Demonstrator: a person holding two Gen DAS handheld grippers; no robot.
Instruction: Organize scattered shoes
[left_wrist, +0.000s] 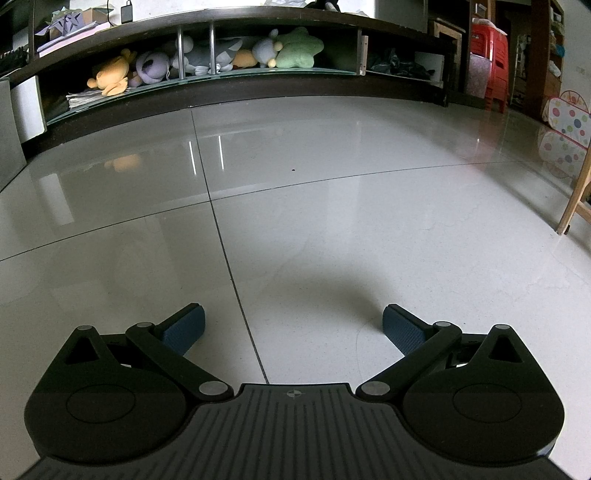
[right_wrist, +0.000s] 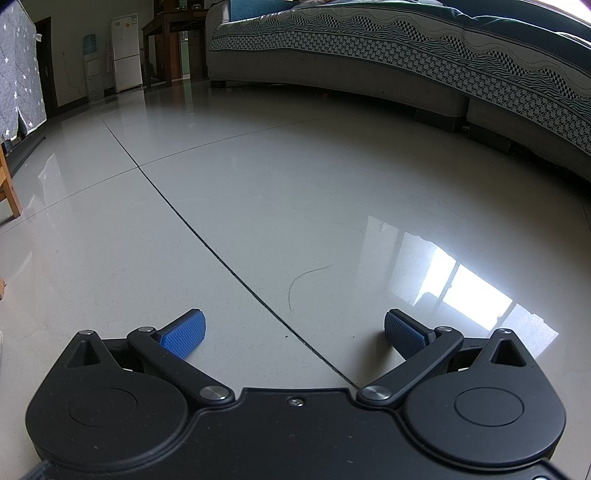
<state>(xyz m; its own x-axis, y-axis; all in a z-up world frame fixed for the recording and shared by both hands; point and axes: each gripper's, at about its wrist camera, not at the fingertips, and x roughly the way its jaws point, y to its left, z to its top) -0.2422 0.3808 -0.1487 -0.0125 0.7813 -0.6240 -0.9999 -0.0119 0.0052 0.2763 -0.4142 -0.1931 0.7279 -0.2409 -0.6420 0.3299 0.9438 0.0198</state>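
The left gripper (left_wrist: 293, 325) hangs low over the pale tiled floor (left_wrist: 332, 229) with its jaws spread wide and nothing between the blue pads (left_wrist: 184, 326). A dark grout line runs from just under it forward and slightly to its left. Its own shadow lies on the tile right ahead of the fingertips. Farther ahead stands a long dark shelf unit (left_wrist: 221, 99), and on its glass shelf lie soft toys: a yellow one (left_wrist: 110, 72) ahead to the left, a green star cushion (left_wrist: 297, 48) nearly straight ahead. Off to the right ahead are stacked red plastic stools (left_wrist: 487, 62) and a spotted play tent (left_wrist: 570, 114); a wooden leg (left_wrist: 576, 199) stands nearer on that side.

The right gripper (right_wrist: 293, 330) is likewise held low and wide open, gripping nothing. A grout line passes between its fingers and runs away ahead to the left; a thin curved hair (right_wrist: 303, 280) lies on the tile just ahead. A bright window reflection (right_wrist: 461, 284) sits on the floor just ahead to its right. Beyond, to the right ahead, stretches a sofa with a patterned cover (right_wrist: 406, 40). Far ahead to the left are a white fridge (right_wrist: 125, 51) and a water dispenser (right_wrist: 92, 66).

No shoes show in either view, so I cannot tell where they lie.
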